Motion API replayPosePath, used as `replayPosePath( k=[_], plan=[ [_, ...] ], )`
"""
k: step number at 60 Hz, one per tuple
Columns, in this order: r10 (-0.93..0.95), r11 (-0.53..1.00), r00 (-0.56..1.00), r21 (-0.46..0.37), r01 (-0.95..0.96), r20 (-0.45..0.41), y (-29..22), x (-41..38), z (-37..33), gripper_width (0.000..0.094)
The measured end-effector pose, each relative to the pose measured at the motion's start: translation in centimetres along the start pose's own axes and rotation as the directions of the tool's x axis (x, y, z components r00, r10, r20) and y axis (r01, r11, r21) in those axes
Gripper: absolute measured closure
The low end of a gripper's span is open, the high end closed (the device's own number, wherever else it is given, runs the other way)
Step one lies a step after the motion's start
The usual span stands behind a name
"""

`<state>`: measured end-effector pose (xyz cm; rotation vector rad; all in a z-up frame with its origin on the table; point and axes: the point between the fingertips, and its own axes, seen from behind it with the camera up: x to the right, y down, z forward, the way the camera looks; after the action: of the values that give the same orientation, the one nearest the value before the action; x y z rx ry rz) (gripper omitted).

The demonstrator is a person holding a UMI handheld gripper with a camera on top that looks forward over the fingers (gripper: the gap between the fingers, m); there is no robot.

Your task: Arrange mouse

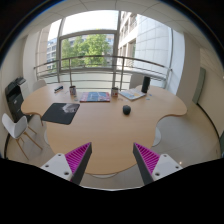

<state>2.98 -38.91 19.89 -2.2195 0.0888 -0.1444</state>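
Gripper view is giving us a wide look over a light wooden table [100, 128], and we are holding the tongs [112, 158] spread apart above its near edge, gripping nothing, the pink pads [78, 157] facing each other across bare tabletop. We are seeing the mouse [127, 109] well beyond the fingers, slightly to the right, sitting alone on the wood. Far ahead and left of the tongs a dark mat [60, 113] is lying flat, and a laptop [133, 94] is resting beyond the mouse.
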Motion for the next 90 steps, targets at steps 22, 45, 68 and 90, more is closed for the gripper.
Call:
replayPosePath(
  k=[22, 45, 68, 90],
  plan=[
    [0.074, 0.989, 0.994, -0.123, -0.084, -0.078, 4.9, 1.8, 5.7, 0.009],
    [0.063, 0.998, 0.995, -0.006, -0.064, -0.071, -6.3, 9.0, 32.7, 0.0089],
    [0.085, 0.996, 0.996, -0.026, -0.086, -0.031, -10.2, 10.6, 50.1, 0.0277],
    [0.026, 1.0, 0.997, -0.015, -0.027, -0.071, -11.4, 10.2, 49.4, 0.0533]
  ],
)
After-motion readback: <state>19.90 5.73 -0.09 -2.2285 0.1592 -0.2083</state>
